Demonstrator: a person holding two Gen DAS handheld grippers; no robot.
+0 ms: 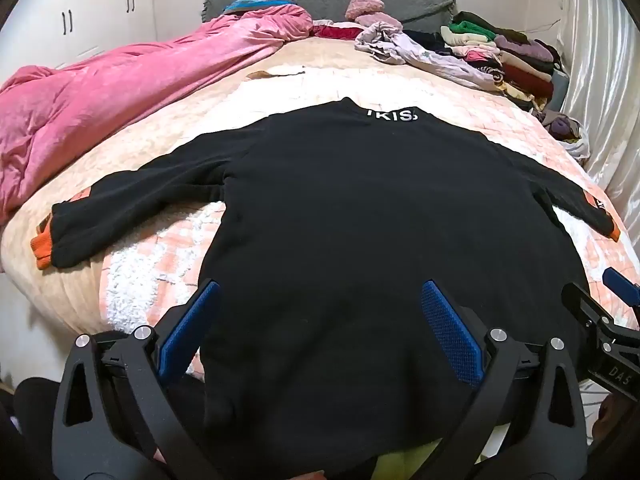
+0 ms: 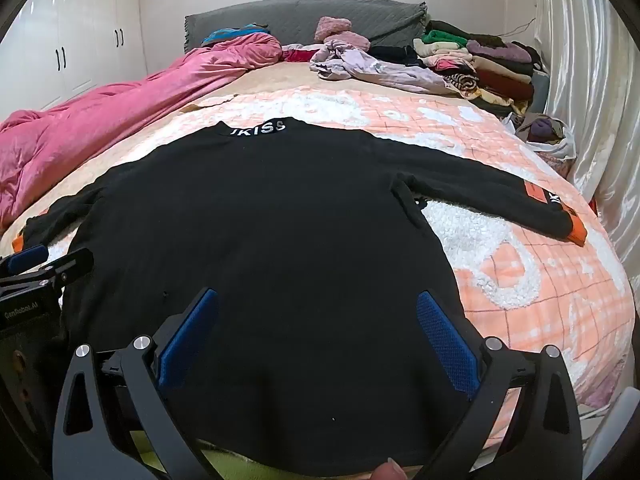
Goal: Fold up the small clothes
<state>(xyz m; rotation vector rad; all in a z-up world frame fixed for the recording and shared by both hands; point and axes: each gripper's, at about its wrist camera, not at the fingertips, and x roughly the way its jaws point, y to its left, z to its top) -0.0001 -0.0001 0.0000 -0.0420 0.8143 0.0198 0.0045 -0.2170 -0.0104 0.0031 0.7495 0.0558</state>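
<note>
Black sweatshirt [image 1: 360,208] is lying spread flat on the bed [image 2: 540,280], sleeves out, collar pointing away from both tongs. Left gripper [image 1: 320,320] and right gripper [image 2: 318,324] are hovering side by side over its near hem, jaws standing wide apart, gripping nothing.

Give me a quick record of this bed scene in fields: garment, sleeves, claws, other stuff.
garment: black sweatshirt spread flat on the bed, neck away from the cameras
sleeves: both out sideways, orange cuffs
left claw: open above the hem, holding nothing
right claw: open above the hem, holding nothing
other: pink duvet, folded clothes pile
</note>
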